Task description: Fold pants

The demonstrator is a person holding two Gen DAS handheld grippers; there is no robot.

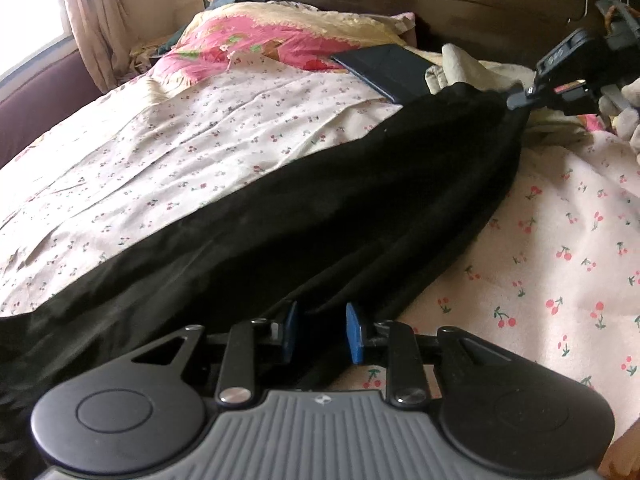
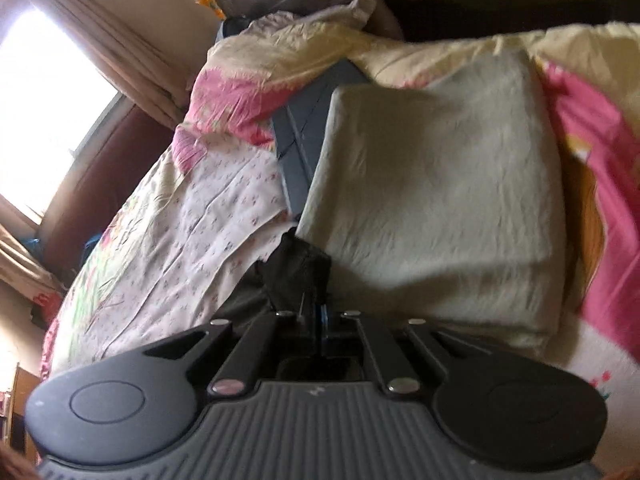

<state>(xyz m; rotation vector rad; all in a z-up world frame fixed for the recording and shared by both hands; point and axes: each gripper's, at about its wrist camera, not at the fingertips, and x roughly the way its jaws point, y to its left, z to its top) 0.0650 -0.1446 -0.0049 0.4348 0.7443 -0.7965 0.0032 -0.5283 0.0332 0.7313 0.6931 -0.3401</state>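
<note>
Your left gripper (image 1: 322,330) has its jaws parted, straddling the near end of the long black fabric pants (image 1: 320,208), which lie stretched across the cherry-print bedsheet (image 1: 560,260), likely pulled taut for folding. Your right gripper (image 2: 318,312) is clenched on a bunched black corner at the pants' far end. Only the right wrist view shows the cream pillow (image 2: 440,192) beyond the pants; only the left shows their full length.

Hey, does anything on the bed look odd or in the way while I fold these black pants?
One thing: a dark flat case, maybe a tablet, lies on the bedding partly under the far end of the black pants, near where the right gripper pinches the fabric. The left gripper is open at the near end. Otherwise nothing looks spilled or damaged.
</note>
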